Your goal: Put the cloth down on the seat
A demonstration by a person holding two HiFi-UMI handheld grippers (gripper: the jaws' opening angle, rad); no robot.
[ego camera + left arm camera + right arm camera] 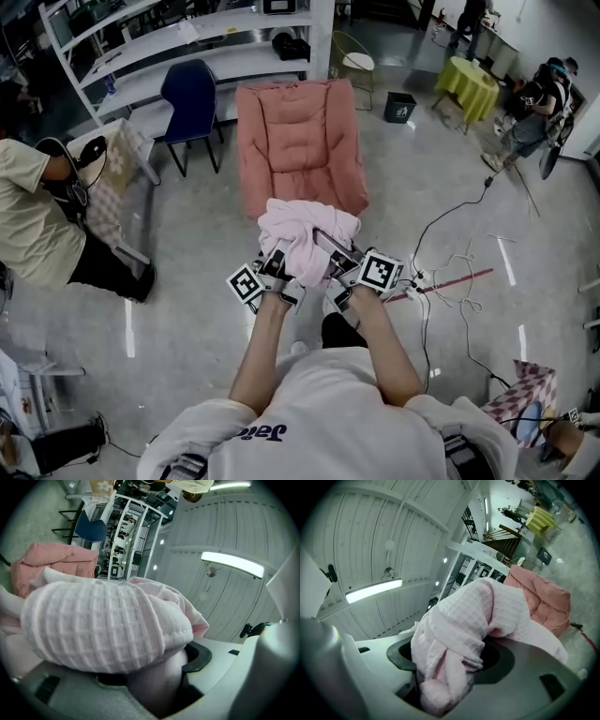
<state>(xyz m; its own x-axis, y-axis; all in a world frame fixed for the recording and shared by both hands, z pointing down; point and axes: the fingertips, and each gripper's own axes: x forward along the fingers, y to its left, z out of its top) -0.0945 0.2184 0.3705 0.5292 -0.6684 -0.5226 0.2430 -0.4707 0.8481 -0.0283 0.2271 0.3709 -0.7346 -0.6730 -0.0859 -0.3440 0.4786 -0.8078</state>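
A pale pink waffle-weave cloth [305, 234] is bunched up in the air, just in front of the pink padded armchair [298, 141]. My left gripper [277, 267] is shut on the cloth's left underside. My right gripper [342, 272] is shut on its right side. In the left gripper view the cloth [103, 625] bulges over the jaws and hides the fingertips, with the armchair [51, 564] behind it. A fold of cloth [459, 634] hangs down between the jaws in the right gripper view, and the armchair [543, 597] lies beyond. The seat itself is bare.
A blue chair [192, 98] and white shelving [187, 47] stand left of the armchair. One person [37, 225] sits at the left, and another is at the far right. Cables [459, 262] run over the floor on the right. A black bin [400, 106] and a yellow-covered table [466, 80] are behind.
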